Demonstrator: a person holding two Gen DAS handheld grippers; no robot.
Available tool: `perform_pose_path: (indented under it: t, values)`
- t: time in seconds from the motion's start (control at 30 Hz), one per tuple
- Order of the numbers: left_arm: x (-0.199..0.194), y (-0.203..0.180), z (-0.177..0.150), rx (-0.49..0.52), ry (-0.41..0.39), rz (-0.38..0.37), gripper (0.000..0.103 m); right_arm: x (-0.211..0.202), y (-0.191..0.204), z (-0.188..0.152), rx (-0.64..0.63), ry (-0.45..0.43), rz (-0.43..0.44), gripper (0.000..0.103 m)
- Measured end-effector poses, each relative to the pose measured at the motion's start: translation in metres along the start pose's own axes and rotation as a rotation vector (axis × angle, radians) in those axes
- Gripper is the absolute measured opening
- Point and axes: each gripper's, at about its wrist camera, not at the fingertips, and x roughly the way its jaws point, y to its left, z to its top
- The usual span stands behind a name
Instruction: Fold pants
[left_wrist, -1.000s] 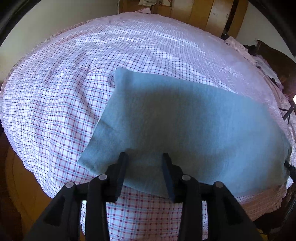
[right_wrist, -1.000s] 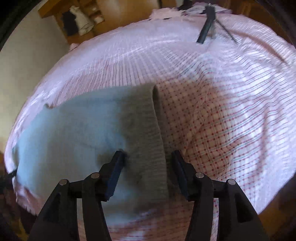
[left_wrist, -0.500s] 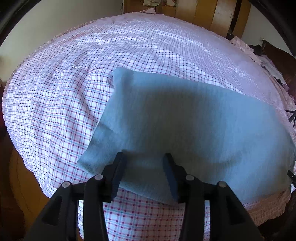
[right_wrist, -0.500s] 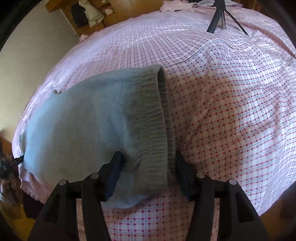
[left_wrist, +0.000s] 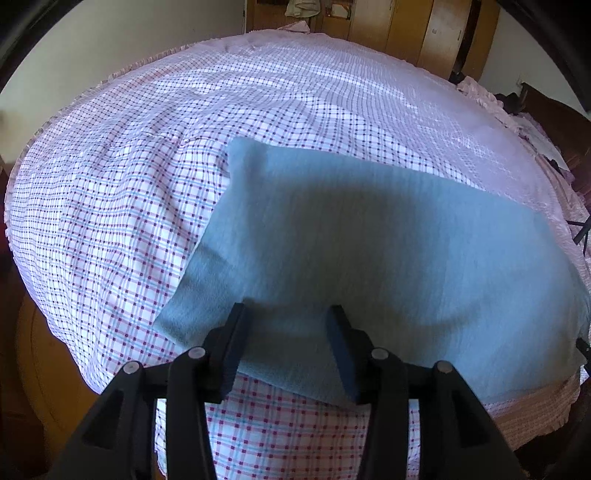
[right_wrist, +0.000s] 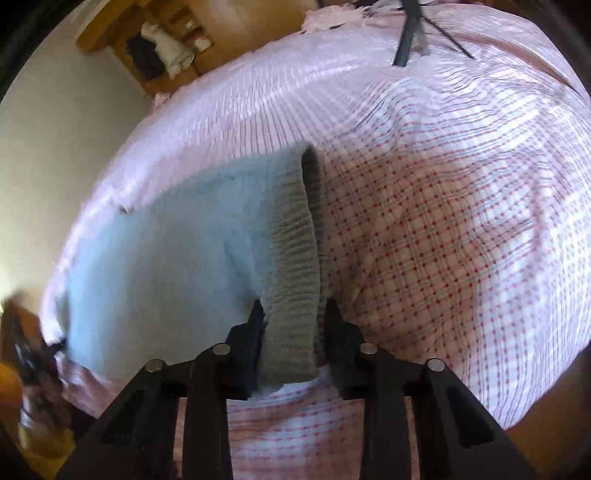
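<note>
The pants (left_wrist: 388, 236) are soft, matt blue fleece with a ribbed grey knit waistband (right_wrist: 295, 258). The bedsheet (left_wrist: 110, 206) is thin checked woven cloth, lightly wrinkled. Both claws look matt black plastic; far cupboards (left_wrist: 417, 29) are smooth wood.

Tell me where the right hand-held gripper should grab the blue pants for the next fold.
Grip the ribbed grey waistband at its near corner, coming in from the bed's near edge. It is the thickest, firmest edge, and already sits between the right hand-held gripper's fingers, so the pants should lift evenly.
</note>
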Motion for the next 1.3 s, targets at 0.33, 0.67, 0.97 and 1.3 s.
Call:
perform_pose_path:
  t: [0.33,0.67,0.97,1.3]
  values:
    - [-0.014,0.001,0.0,-0.025,-0.002,-0.036,0.047,-0.062,0.041,0.006,-0.038,-0.131,0.087,0.018]
    - [-0.032,-0.001,-0.004,0.004,-0.026,-0.043,0.047,-0.074,0.086,0.016,-0.141,-0.181,0.077,0.017]
    - [-0.046,0.007,-0.005,0.0,-0.047,-0.063,0.047,-0.079,0.085,0.023,-0.099,-0.181,0.104,0.016]
    - [-0.057,0.018,0.0,-0.013,-0.06,-0.054,0.047,-0.087,0.172,0.036,-0.311,-0.199,0.224,0.014]
